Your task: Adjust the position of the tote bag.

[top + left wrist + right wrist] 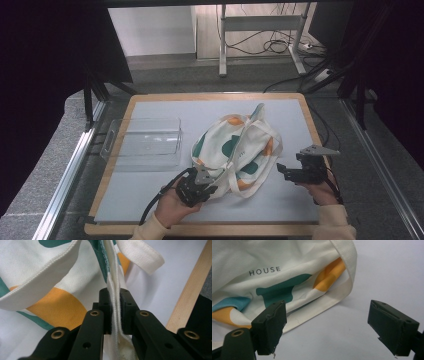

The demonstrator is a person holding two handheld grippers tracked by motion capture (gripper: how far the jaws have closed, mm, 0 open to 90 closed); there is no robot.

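The left gripper [115, 312] is pinching a doubled edge of the tote bag [235, 150], which is lying crumpled in the middle of the grey mat [150, 195], just right of the clear plastic bin [142, 142]. The right gripper [327, 327] is hovering with its jaws gaping wide and holding nothing, beside the bag's near right corner. So one grip is looking secured, while the second grab and any lifting or opening of the bag are waiting to be done.

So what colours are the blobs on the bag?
Green, orange and a bit of blue on the cream bag, clearest in the right gripper view.
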